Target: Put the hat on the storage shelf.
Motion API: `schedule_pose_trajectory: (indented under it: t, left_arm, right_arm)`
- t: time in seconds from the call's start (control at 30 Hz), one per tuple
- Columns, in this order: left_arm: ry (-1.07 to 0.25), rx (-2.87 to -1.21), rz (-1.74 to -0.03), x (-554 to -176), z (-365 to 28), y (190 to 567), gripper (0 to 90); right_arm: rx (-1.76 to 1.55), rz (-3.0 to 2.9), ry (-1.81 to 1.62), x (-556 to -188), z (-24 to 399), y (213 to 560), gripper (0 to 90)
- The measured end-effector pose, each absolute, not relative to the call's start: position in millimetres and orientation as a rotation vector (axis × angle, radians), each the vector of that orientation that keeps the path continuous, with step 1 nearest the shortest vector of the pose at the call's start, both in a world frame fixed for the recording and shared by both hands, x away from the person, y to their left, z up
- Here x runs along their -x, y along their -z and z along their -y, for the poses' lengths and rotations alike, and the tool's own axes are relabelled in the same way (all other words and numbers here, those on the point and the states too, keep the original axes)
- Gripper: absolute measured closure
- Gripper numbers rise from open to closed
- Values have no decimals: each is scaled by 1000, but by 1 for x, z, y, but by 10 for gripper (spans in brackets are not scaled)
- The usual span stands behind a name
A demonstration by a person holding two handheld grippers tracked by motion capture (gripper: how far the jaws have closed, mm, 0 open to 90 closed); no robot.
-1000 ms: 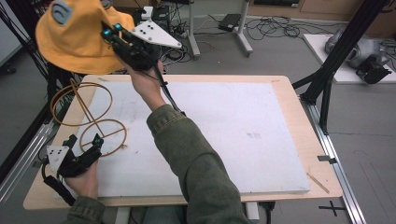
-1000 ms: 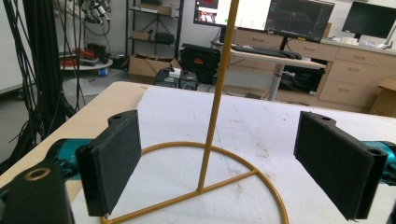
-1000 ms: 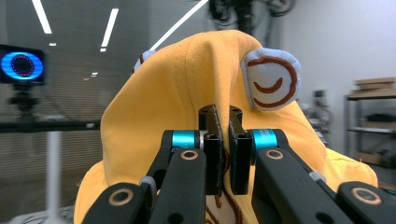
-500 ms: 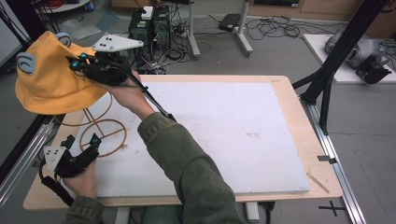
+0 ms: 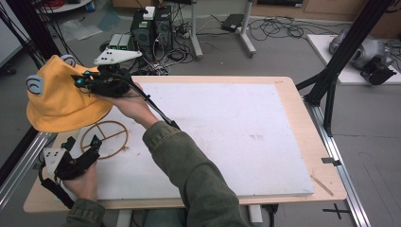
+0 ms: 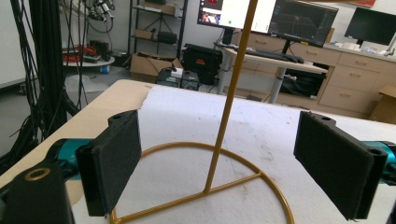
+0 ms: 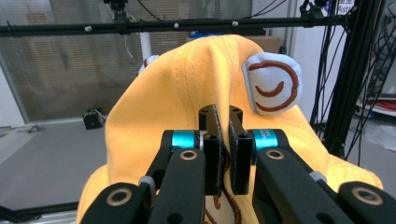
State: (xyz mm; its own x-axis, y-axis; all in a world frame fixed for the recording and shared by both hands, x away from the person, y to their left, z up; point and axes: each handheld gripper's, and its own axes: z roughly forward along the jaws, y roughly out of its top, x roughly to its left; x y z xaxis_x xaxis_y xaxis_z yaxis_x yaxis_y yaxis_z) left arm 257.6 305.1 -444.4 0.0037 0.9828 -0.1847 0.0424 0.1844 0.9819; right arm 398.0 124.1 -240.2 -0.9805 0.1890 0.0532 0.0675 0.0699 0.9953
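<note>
The right claw [image 5: 80, 81] is pinched shut on the crown of the yellow hat [image 5: 56, 104], holding it in the air at the upper left of the high view, over the gold wire stand [image 5: 104, 138] on the desk [image 5: 283, 94]. The left claw [image 6: 219, 168] gapes wide around the stand's upright rod, touching nothing. The step looks like hanging the hat; next, lower the crown onto the rod's top.

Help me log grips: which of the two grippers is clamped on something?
The right gripper, shut on the yellow hat; the left gripper stands open around the gold stand.
</note>
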Motion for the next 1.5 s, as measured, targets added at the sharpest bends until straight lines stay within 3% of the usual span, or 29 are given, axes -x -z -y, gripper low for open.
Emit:
schedule_pose_trajectory:
  t: [0.3, 0.7, 0.77, 0.87, 0.97, 1.17, 1.5]
  left_arm:
    - [-1048, -1112, -1315, -258, -305, 445, 153]
    - [-1048, -1113, -1316, -259, -304, 446, 153]
    - [-1050, -1114, -1317, -259, -304, 446, 153]
    - [-1049, -1109, -1317, -258, -304, 446, 153]
    - [-1049, -1112, -1317, -258, -305, 446, 153]
    - [-1054, -1109, -1314, -257, -304, 446, 152]
    - [-1063, -1123, -1302, -256, -301, 445, 152]
  right_arm:
    - [-363, -2243, -2044, -405, -117, 261, 875]
    - [-374, -2222, -2088, -411, -114, 262, 855]
    - [-386, -2228, -2094, -411, -115, 263, 575]
    - [-415, -2237, -2088, -415, -112, 263, 390]
    - [-451, -2221, -2081, -419, -102, 259, 271]
    - [-504, -2115, -1995, -422, -66, 241, 175]
    - [-626, -1941, -1864, -417, 20, 222, 141]
